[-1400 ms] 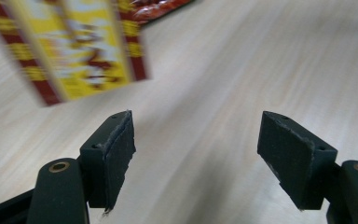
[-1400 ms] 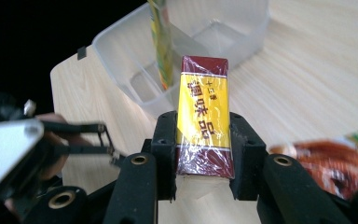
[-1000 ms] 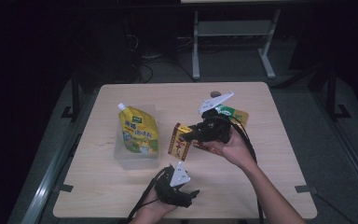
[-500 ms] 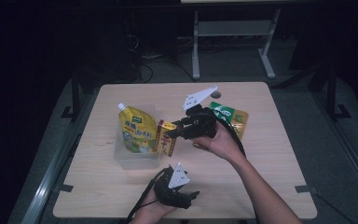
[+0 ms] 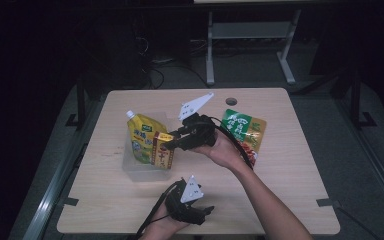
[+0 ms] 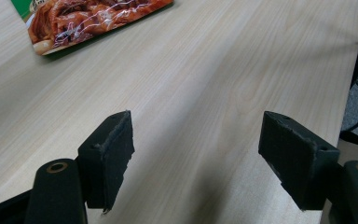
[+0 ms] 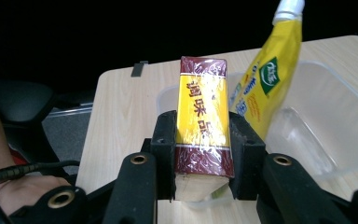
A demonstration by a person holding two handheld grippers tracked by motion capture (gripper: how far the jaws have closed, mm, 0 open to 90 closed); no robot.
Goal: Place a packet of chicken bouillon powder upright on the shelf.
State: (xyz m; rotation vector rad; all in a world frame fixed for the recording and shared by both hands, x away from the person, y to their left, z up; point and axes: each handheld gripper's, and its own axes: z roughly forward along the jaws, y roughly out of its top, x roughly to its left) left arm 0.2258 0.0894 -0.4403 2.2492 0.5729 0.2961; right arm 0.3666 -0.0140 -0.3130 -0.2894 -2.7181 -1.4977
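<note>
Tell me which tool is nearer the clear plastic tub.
Right. The right tool hangs at the clear plastic tub, gripping a yellow box; the left tool sits apart near the table's front edge.

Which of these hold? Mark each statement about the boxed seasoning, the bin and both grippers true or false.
1. The right gripper clamps a yellow-and-maroon wrapped box. True.
2. The clear plastic bin holds nothing. False: a yellow spouted pouch stands in it.
3. The left gripper grips the green-and-orange food packet. False: its jaws stand open over bare wooden table.
4. The packet lies flat outside the bin. True.
</note>
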